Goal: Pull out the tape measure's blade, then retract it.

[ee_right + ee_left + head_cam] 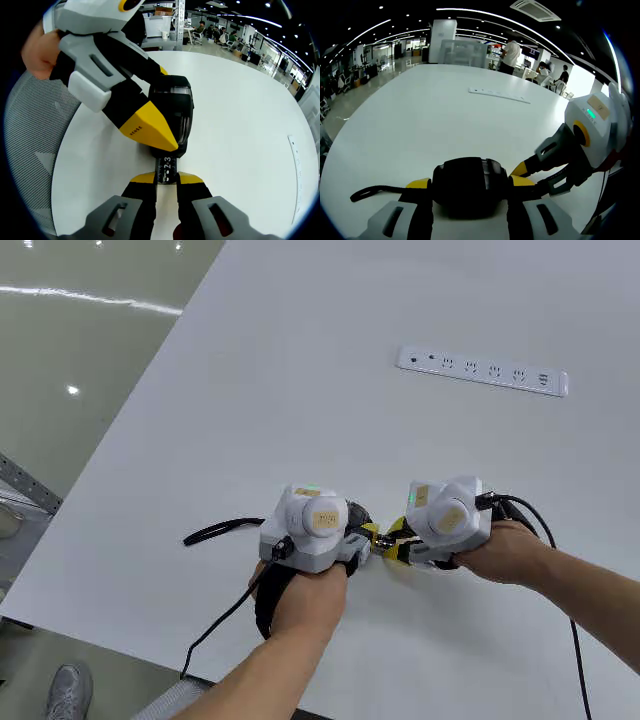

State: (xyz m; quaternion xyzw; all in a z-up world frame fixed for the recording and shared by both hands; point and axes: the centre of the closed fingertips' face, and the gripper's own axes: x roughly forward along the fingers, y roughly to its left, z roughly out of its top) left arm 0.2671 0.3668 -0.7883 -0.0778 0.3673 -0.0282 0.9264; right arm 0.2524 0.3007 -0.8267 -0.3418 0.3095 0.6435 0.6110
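A black tape measure sits low over the white table, and my left gripper is shut on its case from both sides. In the right gripper view the case lies just ahead, with a short length of yellow blade drawn out of it. My right gripper is shut on that blade close to the case mouth. In the head view the left gripper and the right gripper meet almost tip to tip near the table's front edge, with the tape measure between them.
The tape's black wrist strap trails left on the table. A white power strip lies at the far right. A grey mesh chair stands below the table's near edge. People stand far off beyond the table.
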